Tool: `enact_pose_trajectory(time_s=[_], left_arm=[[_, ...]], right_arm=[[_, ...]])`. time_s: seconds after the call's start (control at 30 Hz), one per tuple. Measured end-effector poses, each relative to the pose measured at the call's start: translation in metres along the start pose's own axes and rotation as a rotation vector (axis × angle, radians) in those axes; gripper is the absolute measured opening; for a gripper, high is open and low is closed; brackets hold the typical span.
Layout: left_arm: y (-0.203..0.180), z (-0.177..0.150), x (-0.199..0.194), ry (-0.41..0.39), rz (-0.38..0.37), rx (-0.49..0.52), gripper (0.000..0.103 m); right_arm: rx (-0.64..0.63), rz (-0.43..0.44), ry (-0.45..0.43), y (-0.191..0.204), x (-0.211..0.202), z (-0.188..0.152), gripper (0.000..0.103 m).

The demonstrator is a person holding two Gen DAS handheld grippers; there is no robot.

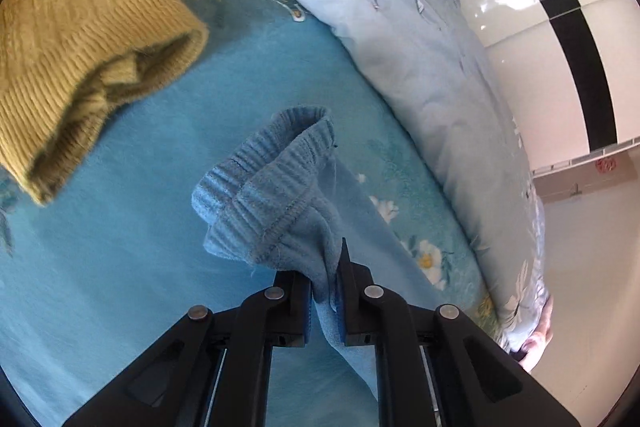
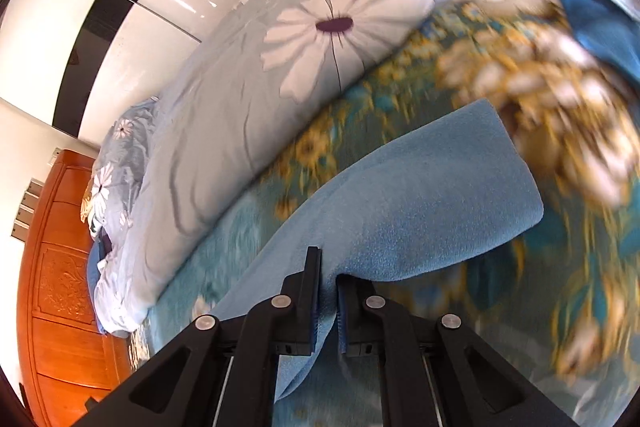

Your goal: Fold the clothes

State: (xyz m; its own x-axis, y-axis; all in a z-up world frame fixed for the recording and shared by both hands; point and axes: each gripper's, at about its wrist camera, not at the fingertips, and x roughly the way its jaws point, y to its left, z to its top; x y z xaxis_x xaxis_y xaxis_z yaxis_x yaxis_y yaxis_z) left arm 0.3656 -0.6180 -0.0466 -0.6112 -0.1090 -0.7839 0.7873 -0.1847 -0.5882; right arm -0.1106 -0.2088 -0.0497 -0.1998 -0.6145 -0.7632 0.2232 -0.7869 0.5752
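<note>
The left gripper (image 1: 325, 291) is clamped on a light blue fleece garment with a ribbed elastic waistband (image 1: 276, 187); the cloth is pinched between its blue pads, and the waistband bunches up just ahead of the fingertips, lifted off the teal floral bedsheet (image 1: 160, 267). The right gripper (image 2: 328, 291) is likewise closed on the same blue fleece (image 2: 408, 203), whose plain far edge folds over and hangs free above the sheet (image 2: 360, 115), which is blurred in this view.

Taking the blue garment as the landmark: to its upper left lies a mustard-yellow ribbed knit sweater (image 1: 80, 39), apart from it, its open cuff facing the garment. Between the two the sheet is bare, and more bare sheet runs to the garment's left and below. Beyond the garment, to the right in the left wrist view, a pale grey-blue quilt printed with white daisies (image 1: 400, 39) forms a long raised edge near the garment. Behind the quilt stands a glossy white wardrobe with a black stripe (image 1: 560, 27). In the right wrist view an orange wooden headboard (image 2: 64, 287) stands far to the garment's left, and a dark blue cloth (image 2: 592, 7) lies well apart at upper right.
</note>
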Motion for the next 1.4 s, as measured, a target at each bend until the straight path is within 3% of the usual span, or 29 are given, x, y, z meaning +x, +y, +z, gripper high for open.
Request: enact_pose_trajectory(time_s=[0.17,0.2,0.23,0.33,0.53,0.6,0.67,0.77,0.93,1.1,1.23,1.4], left_arm=[[0.031,0.014,-0.014,0.046,0.078,0.056,0.010],[0.038,0.014,-0.013,-0.031,0.131,-0.071,0.010],[0.046,0.011,-0.013,-0.023,0.135,-0.079,0.010],[0.058,0.011,-0.005,0.004,0.148,-0.082,0.010],[0.049,0.005,0.005,0.053,0.187,0.005,0.011],[0.044,-0.001,0.003,0.071,0.201,0.033,0.016],[0.038,-0.011,-0.001,0.096,0.222,0.076,0.034],[0.019,-0.027,-0.007,0.122,0.234,0.179,0.057],[-0.030,-0.056,0.002,0.169,0.211,0.389,0.077],[-0.075,-0.066,0.037,0.227,0.142,0.474,0.078],[-0.106,-0.071,0.065,0.237,0.110,0.508,0.078],[-0.140,-0.087,0.069,0.260,0.071,0.536,0.078]], right_arm=[[0.016,-0.042,0.049,0.003,-0.009,-0.059,0.007],[0.017,-0.055,0.061,0.002,-0.009,-0.070,0.007],[0.023,-0.063,0.071,0.000,-0.008,-0.077,0.007],[0.058,-0.090,0.092,-0.009,-0.002,-0.094,0.007],[0.111,-0.107,0.090,-0.020,0.004,-0.102,0.008],[0.108,-0.112,0.083,-0.019,0.002,-0.103,0.010],[0.114,-0.115,0.070,-0.018,-0.002,-0.103,0.011],[0.124,-0.138,0.049,-0.019,-0.012,-0.106,0.019],[0.162,-0.170,-0.002,-0.046,-0.040,-0.100,0.036],[0.246,-0.177,-0.050,-0.080,-0.048,-0.091,0.036],[0.286,-0.122,-0.064,-0.094,-0.042,-0.083,0.038],[0.299,-0.071,-0.087,-0.097,-0.035,-0.074,0.037]])
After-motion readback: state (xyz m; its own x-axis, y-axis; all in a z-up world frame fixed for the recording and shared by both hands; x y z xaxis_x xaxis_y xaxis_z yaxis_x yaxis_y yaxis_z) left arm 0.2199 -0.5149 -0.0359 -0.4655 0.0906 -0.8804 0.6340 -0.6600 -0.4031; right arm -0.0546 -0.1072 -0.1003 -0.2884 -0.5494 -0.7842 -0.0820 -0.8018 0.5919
